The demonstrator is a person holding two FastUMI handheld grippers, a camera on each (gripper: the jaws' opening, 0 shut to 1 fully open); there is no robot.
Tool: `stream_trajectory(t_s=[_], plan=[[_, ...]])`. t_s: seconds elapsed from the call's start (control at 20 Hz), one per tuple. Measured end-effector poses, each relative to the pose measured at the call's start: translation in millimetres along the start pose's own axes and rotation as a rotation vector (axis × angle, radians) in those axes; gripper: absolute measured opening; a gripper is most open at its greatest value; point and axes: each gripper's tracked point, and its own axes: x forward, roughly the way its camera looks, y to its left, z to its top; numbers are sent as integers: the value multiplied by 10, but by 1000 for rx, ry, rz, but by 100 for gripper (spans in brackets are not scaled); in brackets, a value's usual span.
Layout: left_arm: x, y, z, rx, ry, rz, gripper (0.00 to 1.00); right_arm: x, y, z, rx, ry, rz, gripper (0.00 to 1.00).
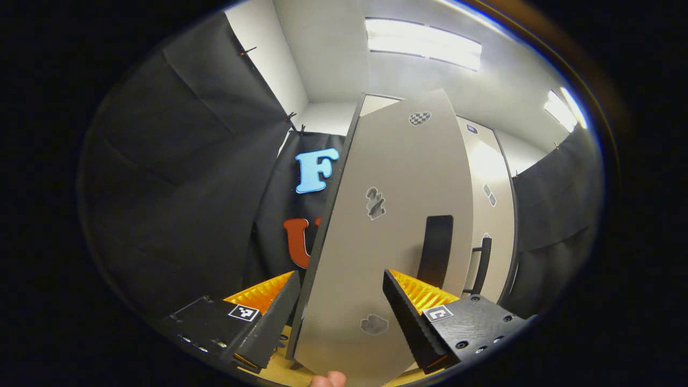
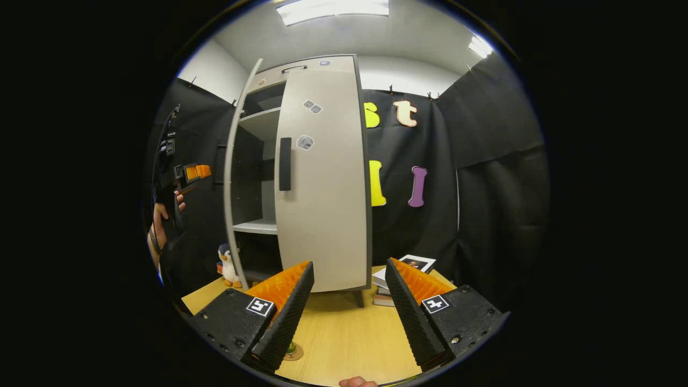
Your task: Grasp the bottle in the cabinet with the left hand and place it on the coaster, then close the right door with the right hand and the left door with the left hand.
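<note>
The cabinet's left door [image 1: 376, 242] stands ajar, its outer face close in front of my left gripper [image 1: 341, 322], which is open and holds nothing. The door's black handle [image 1: 435, 250] sits just above my right-hand finger. In the right gripper view the same left door [image 2: 234, 177] shows edge-on, with a hand holding the left gripper [image 2: 185, 172] outside it. The right door [image 2: 322, 177] lies shut against the cabinet, black handle [image 2: 285, 164] on its left edge. My right gripper [image 2: 346, 317] hangs open over the table. A round coaster [image 2: 293, 352] peeks out beside its left finger; what stands on it is hidden.
Bare shelves [image 2: 258, 226] show through the gap in the cabinet. A toy penguin [image 2: 230, 266] stands on the wooden table [image 2: 344, 333] by the cabinet's left foot. A stack of books [image 2: 400, 274] lies to the right of the cabinet.
</note>
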Motion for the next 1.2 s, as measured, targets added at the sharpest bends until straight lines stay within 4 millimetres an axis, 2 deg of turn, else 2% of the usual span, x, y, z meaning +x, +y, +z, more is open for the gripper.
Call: stream_trajectory(t_s=[0.05,0.1,0.15,0.25,0.3,0.5,0.55,0.6,0.75,0.85,0.9,0.95,1.0,1.2], plan=[[-17,-4,-5,9,0,-2,99,-6,-24,-1,2,1,-8,82],[-34,-19,-3,18,2,-4,95,2,-41,-1,4,2,-12,82],[-59,-27,3,25,3,-7,99,4,-42,-1,4,3,-13,82],[-167,-28,-13,47,7,-5,95,39,-28,-13,5,7,-12,82],[-247,-14,-47,61,16,1,99,46,-15,-34,10,10,-8,82],[-578,-47,-335,80,69,16,99,115,97,-71,17,24,10,82],[-667,-56,-414,86,84,15,95,131,125,-67,18,26,16,82],[-755,-64,-517,98,100,16,99,142,155,-87,18,29,24,82],[-1022,-84,-750,148,124,32,100,182,245,-130,22,42,49,82],[-1180,-193,-894,136,140,14,99,203,303,-187,20,59,67,82],[-1259,-266,-995,107,162,1,90,209,324,-199,20,62,74,82],[-1343,-332,-1083,81,187,-13,99,222,345,-213,21,66,79,83],[-1424,-359,-1134,63,205,-18,99,216,363,-240,24,69,83,82],[-1592,-380,-1338,59,266,-20,95,227,451,-278,64,70,103,82]])
